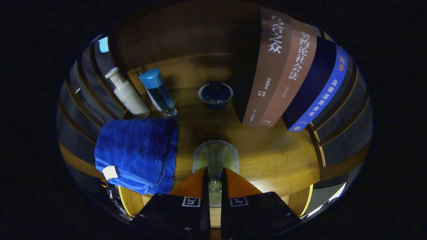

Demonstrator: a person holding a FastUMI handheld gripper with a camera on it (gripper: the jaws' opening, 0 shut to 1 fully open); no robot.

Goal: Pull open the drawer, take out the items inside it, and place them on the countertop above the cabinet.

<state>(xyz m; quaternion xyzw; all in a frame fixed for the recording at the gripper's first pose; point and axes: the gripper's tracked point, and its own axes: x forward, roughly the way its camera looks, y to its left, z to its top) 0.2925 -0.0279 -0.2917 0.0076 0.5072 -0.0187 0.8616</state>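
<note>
Glass cup, clear and upside-down or upright I cannot tell, sits between the fingers, which pinch its side from both flanks just above the wooden bench. By my judgement the placing step is in hand: the cup looks set down or nearly so, and the next move calls for spreading the fingers and backing away without tipping it. Beside it lies a folded blue towel; beyond stand a white pump bottle, a blue-capped bottle and a dark lidded bowl. Upright books lean further off. Dim slatted walls close the booth.
</note>
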